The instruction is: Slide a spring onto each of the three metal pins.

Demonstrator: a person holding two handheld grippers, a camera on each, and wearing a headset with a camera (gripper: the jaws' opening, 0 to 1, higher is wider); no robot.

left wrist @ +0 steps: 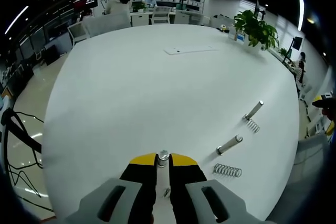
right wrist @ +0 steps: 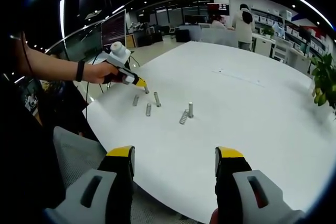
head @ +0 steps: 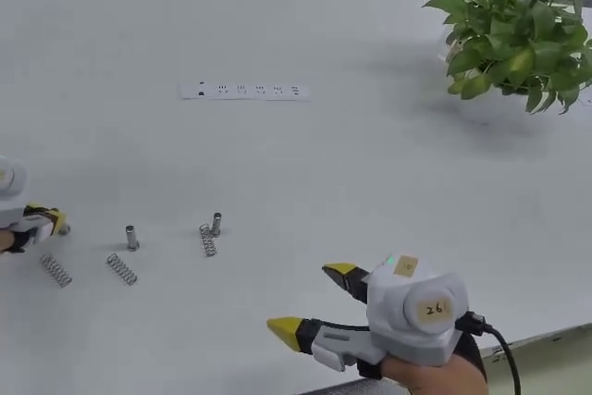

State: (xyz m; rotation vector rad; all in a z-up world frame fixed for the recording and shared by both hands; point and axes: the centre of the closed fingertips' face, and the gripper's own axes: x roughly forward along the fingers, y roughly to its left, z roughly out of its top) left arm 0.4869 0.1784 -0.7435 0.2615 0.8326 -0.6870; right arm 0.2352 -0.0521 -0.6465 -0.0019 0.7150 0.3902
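Observation:
Three short metal pins stand on the white table [head: 305, 164]. My left gripper [left wrist: 163, 157] is shut on the leftmost pin [left wrist: 163, 155], which also shows at the left edge of the head view as the pin [head: 63, 228] at the left gripper [head: 57, 223]. The middle pin [head: 131, 237] and the right pin [head: 216, 223] stand free. Three springs lie flat: one [head: 55, 270] at the left, one [head: 121, 268] in the middle, one [head: 207, 240] beside the right pin. My right gripper [head: 308, 298] hangs open and holds nothing, near the table's front edge.
A white power strip [head: 243, 91] lies further back on the table. A potted green plant [head: 513, 30] stands at the far right. The table's front edge [head: 546, 335] runs close behind my right gripper. Office desks and people [right wrist: 244, 19] are in the background.

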